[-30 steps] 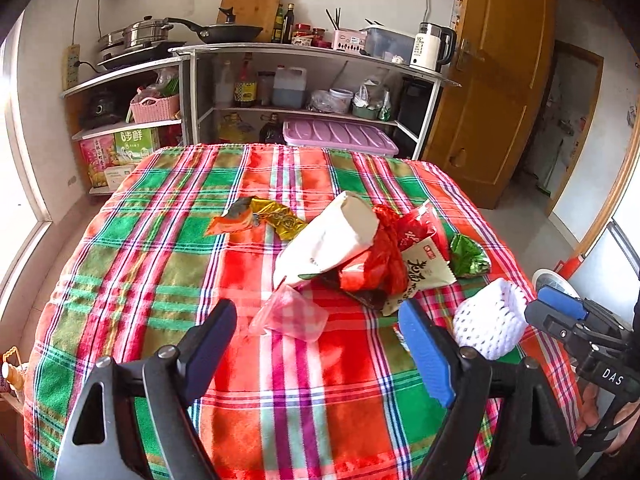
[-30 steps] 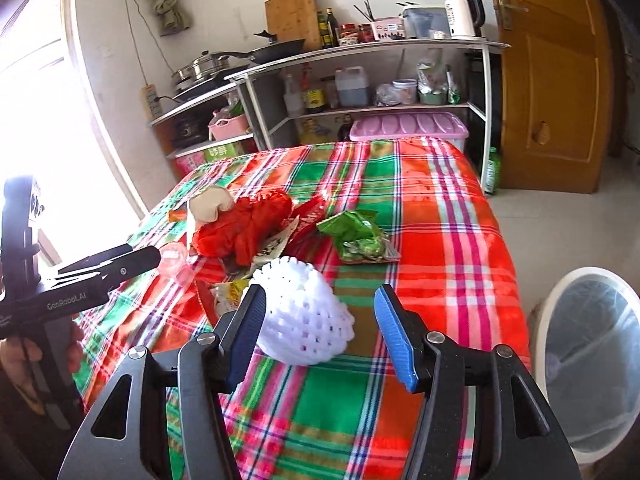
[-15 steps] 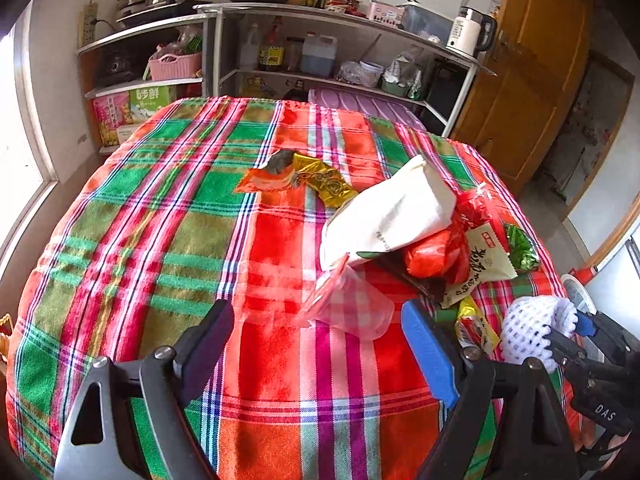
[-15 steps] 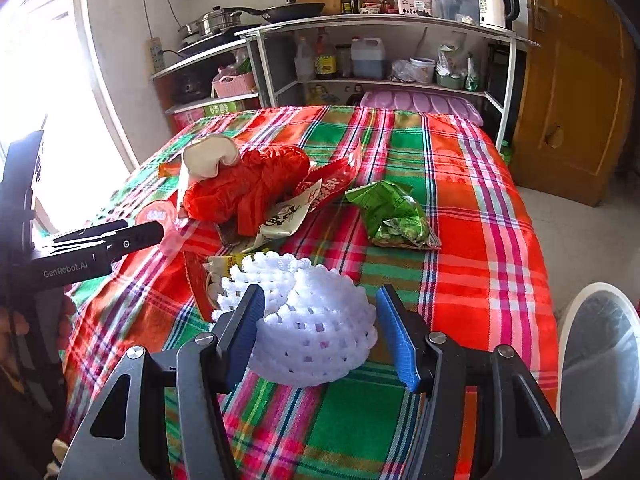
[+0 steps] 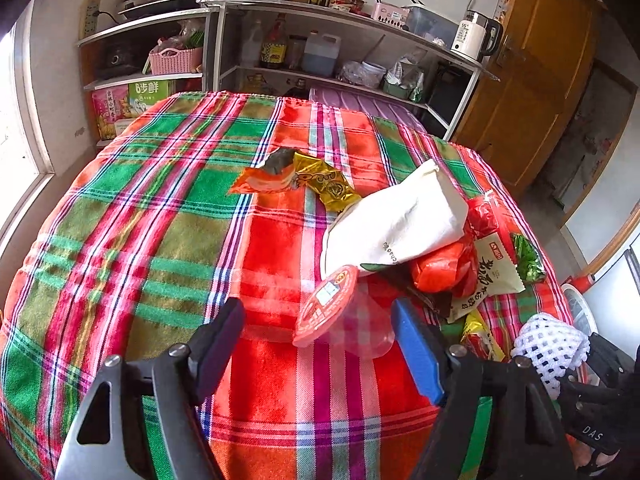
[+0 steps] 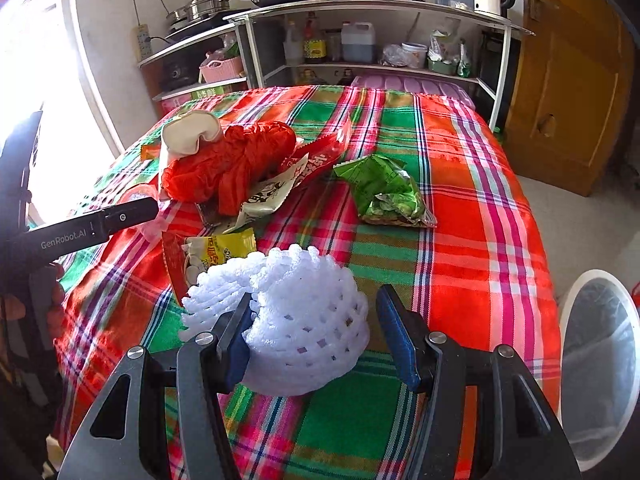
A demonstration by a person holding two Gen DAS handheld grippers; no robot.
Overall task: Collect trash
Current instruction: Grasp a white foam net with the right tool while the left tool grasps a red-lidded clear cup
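A clear plastic cup with a red lid [image 5: 340, 316] lies on its side on the plaid tablecloth [image 5: 160, 240]. My left gripper [image 5: 318, 312] straddles it with jaws closing; the blue pad is at the cup's base and the black pad stands clear of the lid. A white foam fruit net [image 6: 296, 320] sits between the fingers of my right gripper [image 6: 314, 298]. Its left pad touches the net, while the right pad leaves a small gap. Behind lie a white paper bag [image 5: 400, 220], a red plastic bag [image 6: 228, 168], a green snack packet [image 6: 384, 192] and a gold-orange wrapper [image 5: 296, 178].
A white bin with a clear liner [image 6: 600, 356] stands on the floor beyond the table's right edge. A yellow packet [image 6: 220, 250] lies beside the net. Metal shelves with pans and bottles [image 5: 320, 40] line the back wall, next to a wooden door [image 6: 572, 80].
Both grippers came forward and down to the table. The cup now lies between the left fingers, which have narrowed, and the foam net sits between the right fingers.
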